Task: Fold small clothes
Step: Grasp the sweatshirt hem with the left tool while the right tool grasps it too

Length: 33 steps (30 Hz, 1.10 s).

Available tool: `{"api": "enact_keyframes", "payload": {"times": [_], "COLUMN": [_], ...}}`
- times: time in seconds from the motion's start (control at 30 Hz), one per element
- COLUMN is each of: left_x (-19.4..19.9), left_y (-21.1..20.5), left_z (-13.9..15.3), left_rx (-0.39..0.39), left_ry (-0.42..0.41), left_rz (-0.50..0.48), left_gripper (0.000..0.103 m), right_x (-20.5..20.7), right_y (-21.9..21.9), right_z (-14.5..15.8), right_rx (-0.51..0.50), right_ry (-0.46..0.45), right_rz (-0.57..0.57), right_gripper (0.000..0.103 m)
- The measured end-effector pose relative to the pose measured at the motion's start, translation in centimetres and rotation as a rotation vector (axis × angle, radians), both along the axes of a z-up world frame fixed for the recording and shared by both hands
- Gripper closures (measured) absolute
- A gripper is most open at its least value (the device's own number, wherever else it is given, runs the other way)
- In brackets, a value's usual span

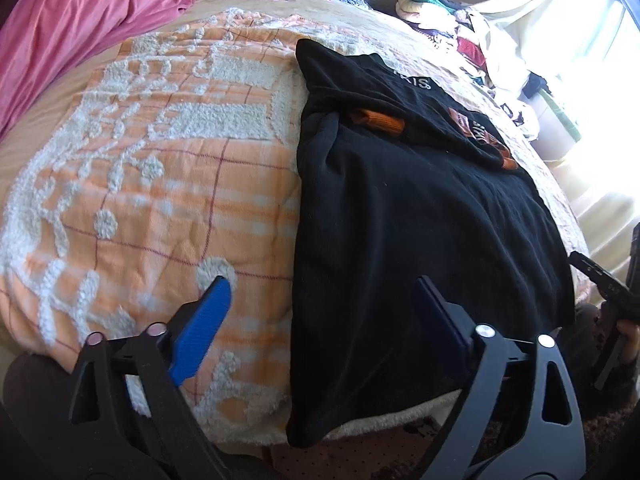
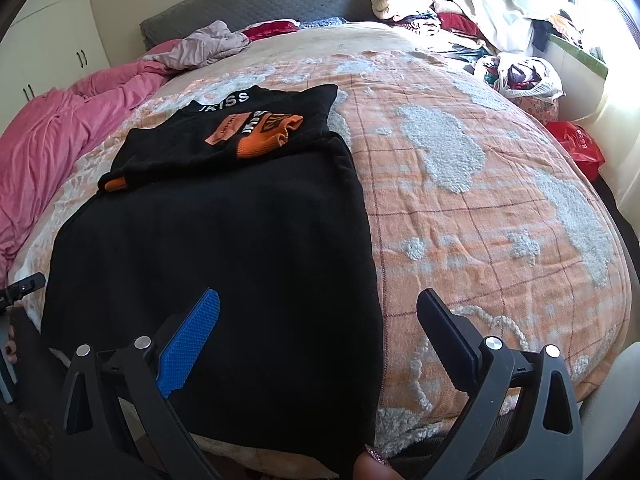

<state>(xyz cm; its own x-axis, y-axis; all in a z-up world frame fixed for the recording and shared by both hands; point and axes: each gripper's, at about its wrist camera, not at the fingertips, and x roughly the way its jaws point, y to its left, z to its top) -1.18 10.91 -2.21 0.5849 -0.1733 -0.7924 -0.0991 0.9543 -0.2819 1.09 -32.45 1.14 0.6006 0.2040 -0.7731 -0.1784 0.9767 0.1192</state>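
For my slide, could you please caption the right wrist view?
Open right gripper straddles the near right edge of a black sweater on the bed blanket.

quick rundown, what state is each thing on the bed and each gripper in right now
black sweatshirt with orange cuffs: lying flat on the blanket, sleeves folded in across the chest, hem at the near bed edge
orange checked blanket with white tufted patches: spread over the bed
pink duvet: crumpled at the bed's side
left gripper: open, nothing between its fingers
right gripper: open, over the sweatshirt's hem corner
red plastic bag: beside the bed
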Motion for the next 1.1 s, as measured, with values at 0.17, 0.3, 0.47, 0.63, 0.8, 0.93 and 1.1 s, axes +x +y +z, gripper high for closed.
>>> {"api": "enact_keyframes", "payload": {"times": [0.17, 0.3, 0.47, 0.63, 0.8, 0.93, 1.1], "left_x": [-0.7, -1.1, -1.8, -2.4, -2.7, -3.0, -3.2], "left_y": [-0.3, -0.2, -0.9, -1.1, -1.1, -1.5, -1.4], "left_z": [-0.6, -1.6, -2.4, -2.4, -2.4, -2.5, -2.7], "left_rx": [-0.063, -0.104, -0.111, -0.107, -0.096, -0.072, -0.07], "left_ry": [0.022, 0.054, 0.076, 0.078, 0.083, 0.088, 0.095], "left_rz": [-0.036, -0.035, -0.052, -0.051, -0.058, -0.07, -0.076], "left_gripper": [0.046, 0.052, 0.057, 0.063, 0.065, 0.065, 0.065], "right_x": [-0.6, -1.1, -1.8, -2.4, -2.7, -3.0, -2.4], "right_y": [-0.3, -0.3, -0.5, -1.2, -1.3, -1.3, -1.1], "right_z": [-0.4, -0.8, -1.6, -2.1, -2.2, -2.2, -2.8], "right_rx": [0.005, 0.004, 0.004, 0.037, 0.048, 0.053, 0.097], "right_ry": [0.016, 0.037, 0.076, 0.108, 0.136, 0.144, 0.184], "right_rz": [-0.001, 0.012, 0.016, 0.007, 0.029, 0.05, 0.105], "right_gripper": [0.005, 0.005, 0.005, 0.005, 0.005, 0.005, 0.025]}}
